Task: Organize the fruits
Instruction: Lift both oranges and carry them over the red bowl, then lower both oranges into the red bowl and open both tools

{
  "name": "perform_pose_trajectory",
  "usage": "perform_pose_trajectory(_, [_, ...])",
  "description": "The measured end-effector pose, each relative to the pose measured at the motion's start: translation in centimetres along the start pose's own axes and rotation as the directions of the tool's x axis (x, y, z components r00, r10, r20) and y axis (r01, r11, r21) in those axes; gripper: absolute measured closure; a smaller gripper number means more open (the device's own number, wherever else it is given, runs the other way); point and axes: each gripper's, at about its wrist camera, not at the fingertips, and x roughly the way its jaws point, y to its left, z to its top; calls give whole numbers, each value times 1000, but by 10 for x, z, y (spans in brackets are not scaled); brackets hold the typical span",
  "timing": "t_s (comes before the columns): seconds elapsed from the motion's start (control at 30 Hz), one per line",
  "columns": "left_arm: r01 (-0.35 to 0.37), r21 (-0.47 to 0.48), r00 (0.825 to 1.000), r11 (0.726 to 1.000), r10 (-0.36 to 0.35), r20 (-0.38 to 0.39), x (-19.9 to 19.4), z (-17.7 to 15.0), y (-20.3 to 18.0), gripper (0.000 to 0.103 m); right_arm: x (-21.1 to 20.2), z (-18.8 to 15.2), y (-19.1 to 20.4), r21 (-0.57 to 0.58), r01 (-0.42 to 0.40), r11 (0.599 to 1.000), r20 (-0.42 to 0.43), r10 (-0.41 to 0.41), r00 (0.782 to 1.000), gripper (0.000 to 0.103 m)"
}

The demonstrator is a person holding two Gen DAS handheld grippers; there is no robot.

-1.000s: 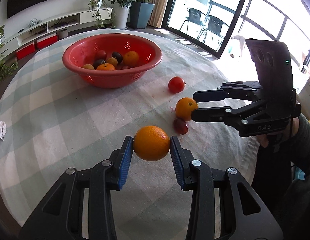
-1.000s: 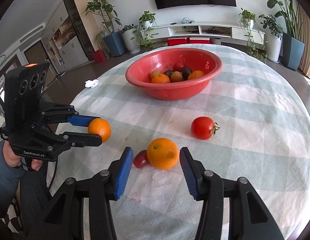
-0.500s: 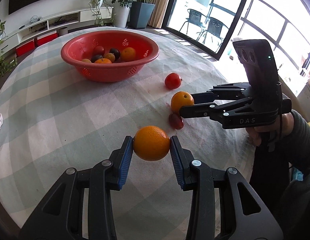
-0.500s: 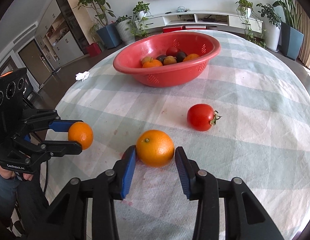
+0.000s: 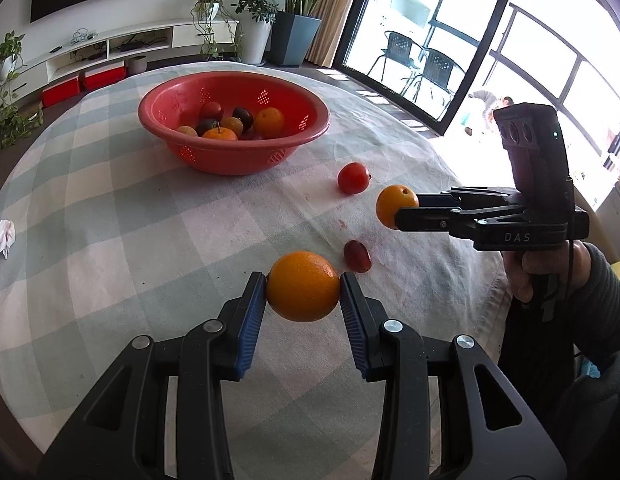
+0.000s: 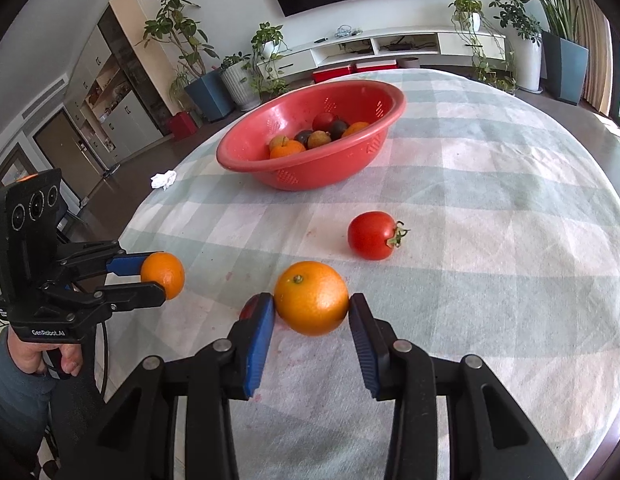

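Both my claws are clamped on fruit, left gripper [image 5: 303, 294] on one orange [image 5: 303, 286], right gripper [image 6: 312, 312] on another orange [image 6: 311, 298], above the checked tablecloth [image 6: 489, 208], red basket [image 6: 310, 136] beyond, living-room plants behind.

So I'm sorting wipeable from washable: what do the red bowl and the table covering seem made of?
Red bowl: probably plastic, a smooth, slightly glossy moulded wall with punched drain holes. Table covering: looks like woven cloth, matte, checked, faintly stained, draping over the table's edge.
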Motion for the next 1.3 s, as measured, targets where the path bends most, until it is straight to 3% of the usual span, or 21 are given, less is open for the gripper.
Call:
perform_pose_trajectory(0.2, [-34, -6, 998, 999, 34, 45, -18, 19, 10, 67, -28, 9, -21, 68, 14, 998, 63, -19, 998, 62])
perform_pose_trajectory(0.4, [-69, 3, 993, 998, 68, 101, -35, 57, 21, 67, -60, 39, -39, 93, 48, 994, 146, -62, 987, 62])
perform_pose_trajectory(0.63, [-113, 10, 987, 994, 111, 119, -28, 120, 29, 67, -75, 95, -17, 9, 42, 999, 223, -43, 974, 62])
perform_pose_trajectory(0.77, [-126, 24, 988, 992, 123, 98, -6, 140, 23, 67, -53, 124, 3, -39, 24, 999, 208, -15, 978, 62])
perform_pose_trajectory(0.93, [-134, 55, 990, 989, 132, 48, 34, 143, 13, 67, -10, 148, 14, -52, -3, 999, 148, 11, 989, 62])
perform_pose_trajectory(1.3, [-167, 89, 986, 982, 168, -7, 88, 142, 13, 67, 69, 172, 8, -62, 72, 995, 18, -71, 997, 62])
